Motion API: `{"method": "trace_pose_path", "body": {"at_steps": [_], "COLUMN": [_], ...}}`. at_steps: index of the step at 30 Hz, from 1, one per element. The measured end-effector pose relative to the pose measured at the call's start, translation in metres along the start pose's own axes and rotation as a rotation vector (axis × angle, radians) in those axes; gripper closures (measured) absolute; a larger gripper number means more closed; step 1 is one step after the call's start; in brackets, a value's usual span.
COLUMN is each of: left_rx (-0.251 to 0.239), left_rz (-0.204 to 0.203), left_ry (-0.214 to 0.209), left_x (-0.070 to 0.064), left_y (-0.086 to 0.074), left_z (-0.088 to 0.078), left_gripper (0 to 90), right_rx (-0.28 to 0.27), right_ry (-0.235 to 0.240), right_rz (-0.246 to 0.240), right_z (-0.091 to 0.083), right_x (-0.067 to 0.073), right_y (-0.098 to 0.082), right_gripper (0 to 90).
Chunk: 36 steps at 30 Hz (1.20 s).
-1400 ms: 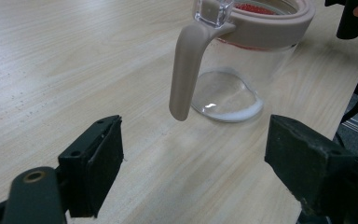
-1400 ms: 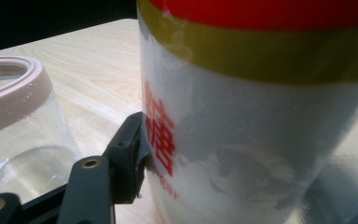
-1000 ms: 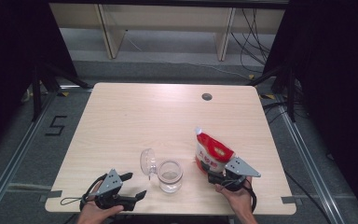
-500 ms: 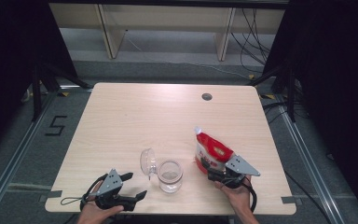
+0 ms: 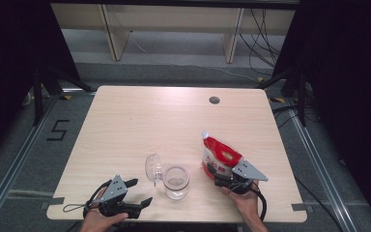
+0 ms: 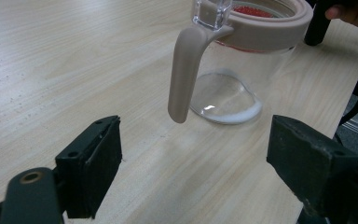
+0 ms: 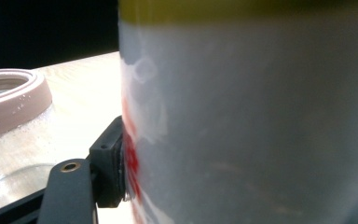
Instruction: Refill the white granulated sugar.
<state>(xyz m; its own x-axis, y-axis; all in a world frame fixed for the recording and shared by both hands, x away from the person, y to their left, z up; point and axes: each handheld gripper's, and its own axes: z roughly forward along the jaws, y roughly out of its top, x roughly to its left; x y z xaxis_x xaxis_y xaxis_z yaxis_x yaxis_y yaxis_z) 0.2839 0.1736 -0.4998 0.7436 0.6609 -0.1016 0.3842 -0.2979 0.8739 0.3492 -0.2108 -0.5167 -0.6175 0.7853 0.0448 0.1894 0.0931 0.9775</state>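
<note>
— Starting nearest you: where does your left gripper sit?

— Your left gripper lies low at the near edge of the counter, your left hand wrapped round its rear. Its jaws stand spread wide with nothing between them, aimed along the counter toward the glass jar. In the left gripper view the jar's beige handle hangs down just beyond the gap, apart from both jaws.

— And the jar?

— It stands upright near the front of the counter, mouth up, beige rim on top. Its clear lid stands tipped open on the jar's left side. A little white powder lies in the bottom.

— What about your right gripper?

— Your right hand comes in from the near edge, and the gripper points away from you and a bit left. It's pinching the red and white pouch low on its body; in the right gripper view one black pad presses flat on the pouch's side. The far pad is hidden behind the pouch.

— Which way does the pouch run?

— Its long axis rises and leans away from you, slightly leftward. The white spout is at the far, upper end; the bottom sits at your gripper. It's just right of the jar, not touching it.
</note>
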Motion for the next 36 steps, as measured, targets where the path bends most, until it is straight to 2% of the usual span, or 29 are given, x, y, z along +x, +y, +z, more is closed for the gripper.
{"method": "trace_pose_path", "body": {"at_steps": [1,2,3,4,5,7,9,11,12,15,16,17,18,19,20,21,22,23,24,25,26,27,28,29,30,31,32,34,36], "left_rx": [0.000,0.000,0.000,0.000,-0.001,0.000,0.000,0.001,0.001,-0.001,0.003,0.004,0.005,0.005,0.002,0.002,0.005,0.004,0.002,0.001,0.001,-0.003,-0.005,-0.006,-0.005,0.000,0.001,0.000,-0.003], "left_rz": [-0.012,-0.012,-0.011,-0.008,-0.011,-0.003,-0.003,-0.003,-0.008,-0.015,-0.005,0.007,0.018,0.023,0.018,0.017,0.020,0.020,0.019,-0.001,-0.004,-0.003,-0.001,-0.008,-0.006,0.010,0.027,0.022,0.012], "left_ry": [0.002,0.002,0.002,0.003,0.000,0.002,0.002,0.001,0.000,-0.003,-0.002,-0.005,-0.005,-0.006,-0.010,-0.009,-0.004,-0.005,-0.005,-0.001,-0.001,-0.007,-0.008,-0.008,-0.007,-0.008,-0.009,-0.007,-0.005], "left_x": [-0.001,-0.001,0.000,0.000,0.000,0.000,0.000,0.000,0.000,-0.001,0.000,0.000,0.001,0.001,0.001,0.001,0.001,0.001,0.001,0.000,0.000,0.000,0.000,0.000,0.000,0.001,0.003,0.003,0.002], "left_y": [0.000,0.000,0.000,0.000,0.000,0.000,0.000,0.000,0.000,-0.001,0.000,0.000,0.000,0.000,0.000,0.000,0.000,0.000,0.000,0.000,0.000,0.000,0.000,0.000,0.000,0.000,0.001,0.001,0.001], "left_z": [0.000,0.000,0.000,0.000,0.000,0.000,0.000,0.000,0.000,0.001,0.000,0.000,0.000,0.000,0.000,0.000,0.000,0.000,0.000,0.000,0.000,0.000,0.000,0.000,-0.001,-0.001,-0.001,-0.002,-0.002], "left_gripper": [17.5,17.5,17.5,17.5,17.5,17.5,17.5,17.6,17.5,17.5,17.5,17.5,17.5,17.5,17.5,17.5,17.5,17.5,17.6,17.6,17.6,17.6,17.6,17.6,17.6,17.6,17.6,17.7,17.7], "right_rx": [0.029,0.024,0.032,0.024,0.019,0.029,0.028,0.025,0.022,0.034,0.033,0.027,0.022,0.013,0.009,0.025,0.015,-0.002,0.010,0.017,0.015,0.010,0.032,0.034,0.051,0.028,0.044,0.065,0.074], "right_ry": [0.017,0.034,0.029,0.019,0.028,0.020,0.026,0.039,0.028,0.037,0.037,0.027,0.041,0.033,0.047,0.042,0.042,0.055,0.062,0.054,0.051,0.069,0.043,0.027,0.036,0.047,0.030,0.039,0.010], "right_rz": [-0.042,-0.014,-0.026,0.006,-0.015,-0.016,-0.058,-0.037,-0.061,-0.064,-0.058,-0.074,-0.028,-0.051,-0.035,-0.034,-0.036,-0.045,-0.064,-0.070,-0.057,-0.047,-0.044,-0.017,-0.040,-0.061,-0.062,-0.065,-0.088], "right_z": [0.001,0.001,0.001,0.001,0.001,0.000,0.001,0.001,0.002,0.002,0.001,0.002,0.001,0.002,0.002,0.001,0.002,0.003,0.004,0.003,0.003,0.003,0.001,0.001,0.000,0.002,0.000,-0.002,-0.004], "right_x": [-0.004,-0.002,-0.003,0.000,-0.001,-0.001,-0.003,-0.001,-0.003,-0.003,-0.003,-0.004,-0.002,-0.004,-0.004,-0.004,-0.004,-0.004,-0.004,-0.004,-0.003,-0.002,0.000,0.002,0.002,0.000,0.002,0.003,0.003], "right_y": [0.000,0.000,0.000,0.000,0.000,0.000,0.000,0.000,0.000,0.000,0.001,0.001,0.000,0.001,0.001,0.001,0.001,0.001,0.002,0.002,0.003,0.003,0.004,0.005,0.006,0.007,0.008,0.010,0.012], "right_gripper": [32.8,33.4,34.2,34.7,35.4,37.2,38.6,39.8,40.0,39.3,38.7,38.1,38.2,38.2,38.5,39.7,41.6,41.8,42.2,42.6,43.2,43.5,43.7,43.8,44.0,44.1,44.3,44.6,45.0]}}
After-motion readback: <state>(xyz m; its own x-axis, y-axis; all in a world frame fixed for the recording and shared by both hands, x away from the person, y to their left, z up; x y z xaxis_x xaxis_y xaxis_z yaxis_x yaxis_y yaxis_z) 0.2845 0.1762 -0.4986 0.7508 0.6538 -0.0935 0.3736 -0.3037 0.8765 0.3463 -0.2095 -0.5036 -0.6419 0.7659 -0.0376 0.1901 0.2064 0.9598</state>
